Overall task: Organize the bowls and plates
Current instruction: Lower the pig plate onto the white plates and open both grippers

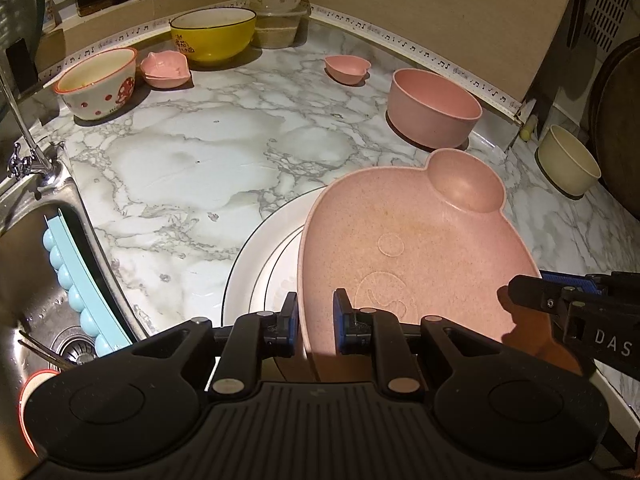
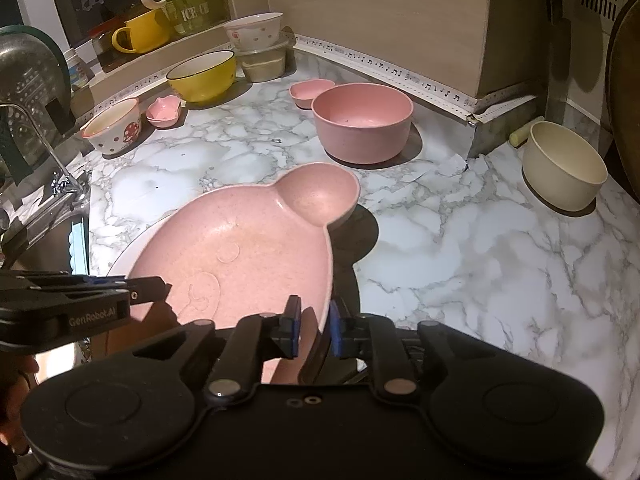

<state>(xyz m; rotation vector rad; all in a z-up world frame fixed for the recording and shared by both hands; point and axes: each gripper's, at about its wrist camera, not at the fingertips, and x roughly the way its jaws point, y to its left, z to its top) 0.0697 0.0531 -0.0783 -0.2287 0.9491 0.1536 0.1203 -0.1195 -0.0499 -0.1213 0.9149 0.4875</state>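
Pink animal-shaped plate (image 1: 408, 248) is gripped at its near rim by both grippers: L gripper (image 1: 316, 320) and R gripper (image 2: 314, 326), fingers narrowly apart w/ rim between. Plate is held tilted over white plate (image 1: 256, 264) on marble counter (image 1: 192, 152). Step judged: stacking. Next: level lowering, then release. Pink bowl (image 2: 362, 120) is seen beyond.

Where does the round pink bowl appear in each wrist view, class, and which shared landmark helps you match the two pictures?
Left wrist view: the round pink bowl stands upper right, beyond the ear of the pink animal-shaped plate.
Right wrist view: the round pink bowl stands upper centre, again just beyond the plate's ear.
Shared landmark: the yellow bowl by the back wall, left of the pink bowl in both.
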